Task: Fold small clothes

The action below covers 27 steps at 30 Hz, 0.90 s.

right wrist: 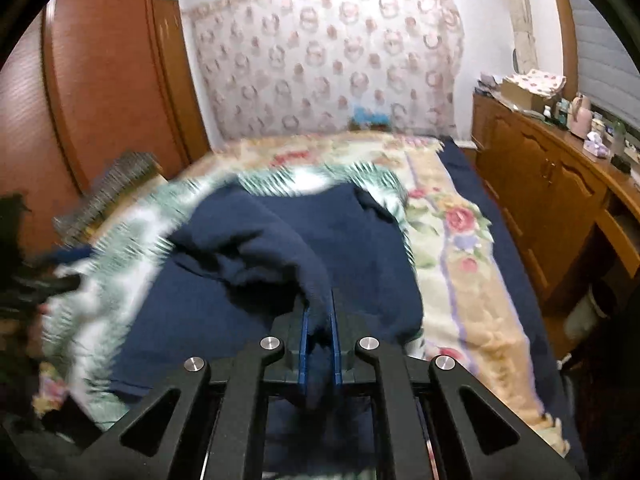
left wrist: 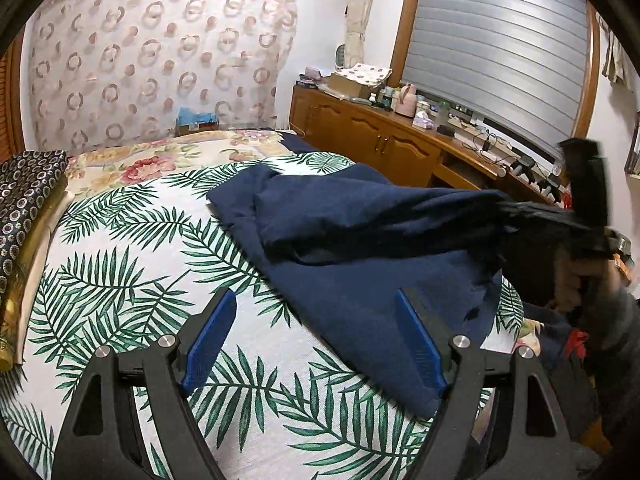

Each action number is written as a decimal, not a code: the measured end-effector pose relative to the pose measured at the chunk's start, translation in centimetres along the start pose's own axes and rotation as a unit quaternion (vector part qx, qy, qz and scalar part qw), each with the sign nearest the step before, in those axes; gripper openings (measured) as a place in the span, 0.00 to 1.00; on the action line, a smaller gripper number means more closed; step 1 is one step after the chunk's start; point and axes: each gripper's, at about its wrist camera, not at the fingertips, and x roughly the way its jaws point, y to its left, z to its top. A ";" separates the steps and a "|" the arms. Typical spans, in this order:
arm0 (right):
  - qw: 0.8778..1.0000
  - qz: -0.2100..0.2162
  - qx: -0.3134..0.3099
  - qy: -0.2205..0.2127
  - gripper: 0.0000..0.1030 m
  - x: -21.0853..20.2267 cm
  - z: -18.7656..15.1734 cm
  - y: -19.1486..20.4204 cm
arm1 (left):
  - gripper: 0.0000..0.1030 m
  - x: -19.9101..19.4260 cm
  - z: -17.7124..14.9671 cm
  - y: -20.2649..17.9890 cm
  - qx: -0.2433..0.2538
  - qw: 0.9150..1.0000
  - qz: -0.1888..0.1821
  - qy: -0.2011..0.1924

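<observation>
A navy blue garment (left wrist: 360, 240) lies on the palm-leaf cloth (left wrist: 132, 280) on the bed. My left gripper (left wrist: 316, 340) is open and empty, low over the cloth, its right finger over the garment's near edge. My right gripper (right wrist: 319, 320) is shut on a bunched part of the garment (right wrist: 280, 256) and holds it lifted, stretched up from the rest. In the left wrist view the right gripper (left wrist: 588, 216) shows at the far right, pulling the fabric toward it.
A floral bedspread (right wrist: 452, 240) covers the bed beyond the leaf cloth. A stack of folded dark patterned fabric (left wrist: 28, 208) sits at the bed's left edge. A wooden cabinet (left wrist: 380, 136) with clutter runs along the right. A wardrobe (right wrist: 112, 80) stands left.
</observation>
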 end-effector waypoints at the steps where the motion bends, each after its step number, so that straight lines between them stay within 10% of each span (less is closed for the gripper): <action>1: 1.000 -0.007 -0.003 -0.006 0.08 -1.3 -0.1 0.3 | 0.79 0.0 0.1 0.0 0.000 1.000 0.000 -0.001; 10: 0.996 -0.075 -0.013 0.054 0.09 -1.0 -2.1 -0.7 | 0.79 -0.5 0.0 0.0 0.001 1.000 -0.001 -0.008; 14: 0.995 -0.088 -0.019 0.037 0.25 -1.2 -1.3 -0.3 | 0.79 -1.0 0.0 0.0 0.000 1.000 0.007 -0.013; 18: 0.996 -0.088 -0.029 0.010 0.45 -1.9 -1.0 1.3 | 0.79 -1.4 0.0 -0.2 0.001 1.000 0.012 -0.019; 27: 0.996 -0.039 -0.077 -0.003 0.52 -1.0 0.0 5.7 | 0.79 -2.1 -0.2 0.1 -0.004 0.999 0.025 -0.030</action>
